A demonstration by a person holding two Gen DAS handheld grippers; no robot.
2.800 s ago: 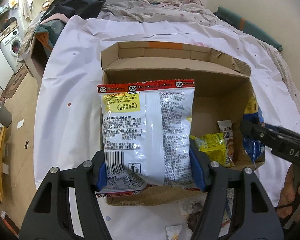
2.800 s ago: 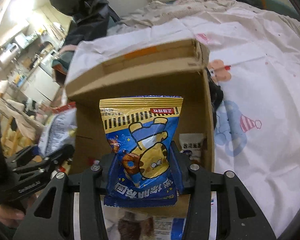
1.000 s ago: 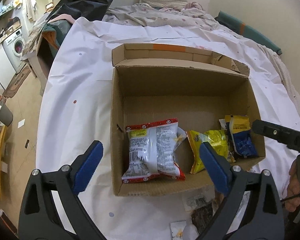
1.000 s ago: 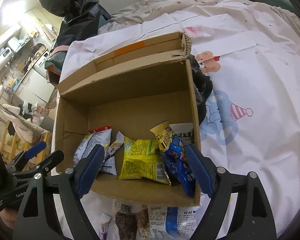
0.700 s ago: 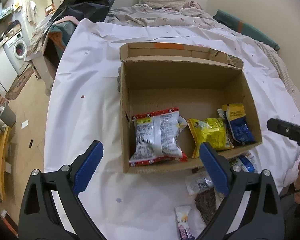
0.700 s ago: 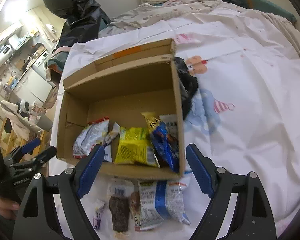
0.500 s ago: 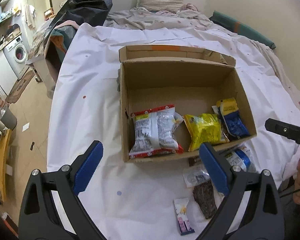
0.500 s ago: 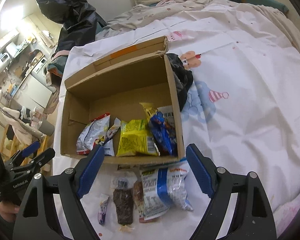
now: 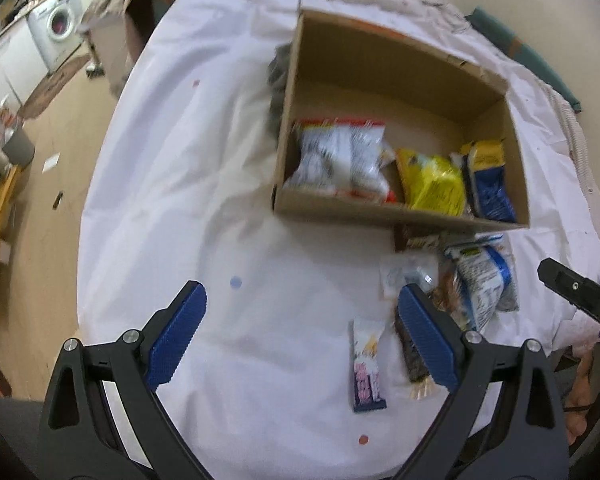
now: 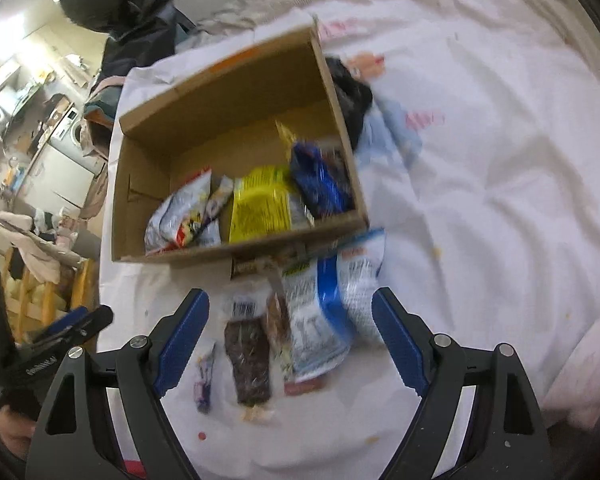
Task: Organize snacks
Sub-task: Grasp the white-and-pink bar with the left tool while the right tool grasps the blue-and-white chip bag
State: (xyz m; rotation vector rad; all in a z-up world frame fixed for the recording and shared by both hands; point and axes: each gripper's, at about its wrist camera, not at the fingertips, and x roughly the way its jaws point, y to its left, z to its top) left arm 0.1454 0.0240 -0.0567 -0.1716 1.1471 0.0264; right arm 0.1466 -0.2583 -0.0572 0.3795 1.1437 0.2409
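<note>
Both grippers released above loose snacks.
Left gripper (image 9: 302, 330) and right gripper (image 10: 290, 334) gape empty; brown cardboard box (image 10: 236, 258) at twelve o'clock.

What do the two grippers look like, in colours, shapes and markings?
The left gripper and the right gripper look alike: black angular frames with triangular cut-outs and silver screws. The fingers carry blue pads with a fine ribbed texture. White lettering, too blurred to read, marks the side of the left gripper.

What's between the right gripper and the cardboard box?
In the right wrist view, loose snacks lie between the right gripper and the cardboard box: a blue-and-white bag and a dark packet.
</note>
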